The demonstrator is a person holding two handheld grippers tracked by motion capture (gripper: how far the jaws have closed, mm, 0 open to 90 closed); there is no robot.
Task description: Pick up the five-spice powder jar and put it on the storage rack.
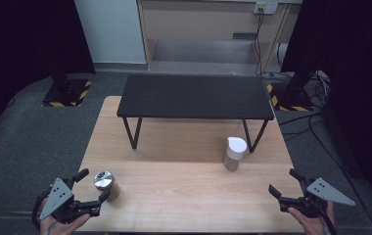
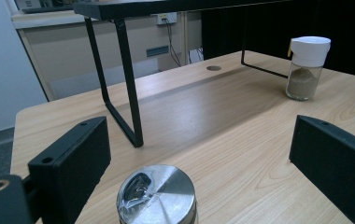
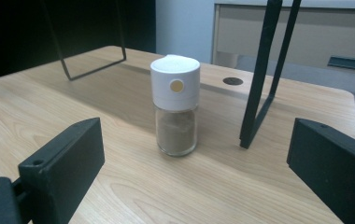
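Note:
A glass jar with a shiny metal lid stands near the table's front left; in the left gripper view the jar sits low between the two black jaws, which stand clear of it on both sides. My left gripper is open. A white-capped jar of brown powder stands right of centre, by the shelf's right leg. My right gripper is open at the front right and faces that jar from a distance, with nothing between its jaws.
A black low shelf on thin metal legs spans the back half of the wooden table. One leg stands just right of the white-capped jar. A cable hole lies in the tabletop behind it.

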